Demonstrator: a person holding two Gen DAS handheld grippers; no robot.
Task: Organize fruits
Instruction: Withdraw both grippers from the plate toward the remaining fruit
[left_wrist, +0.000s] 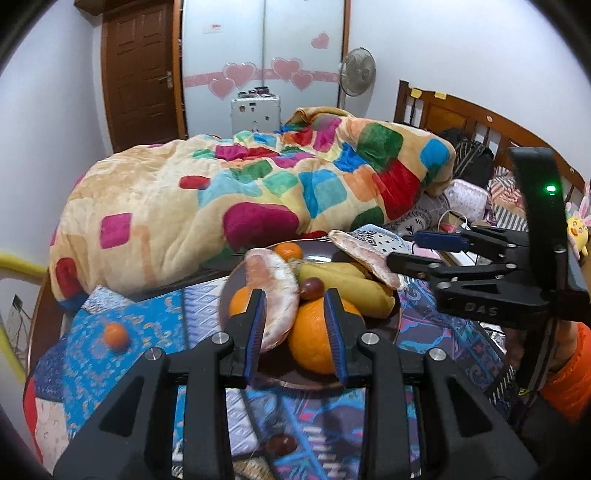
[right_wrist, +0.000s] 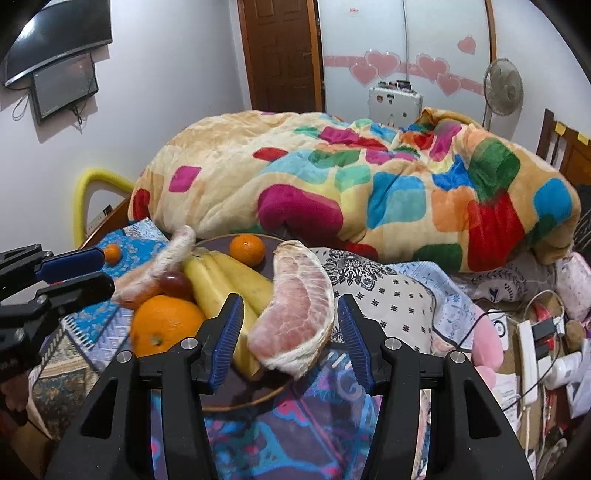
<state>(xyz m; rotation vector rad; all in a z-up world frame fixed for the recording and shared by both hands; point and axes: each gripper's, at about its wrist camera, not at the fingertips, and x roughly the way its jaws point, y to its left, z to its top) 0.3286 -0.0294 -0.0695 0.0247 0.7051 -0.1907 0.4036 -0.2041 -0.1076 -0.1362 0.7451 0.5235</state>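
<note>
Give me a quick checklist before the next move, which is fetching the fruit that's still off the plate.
1. Left gripper empty: ok, open, nothing between the pads.
2. Right gripper clear of the pomelo segment: cannot tell; jaws stand apart around it, contact unclear.
3. Plate has room: not ok, crowded with the large orange, bananas and more.
4. Pomelo segment seated: not ok, it overhangs the plate's rim.
5. Strays located: ok, small orange and grape lie on the cloth.
</note>
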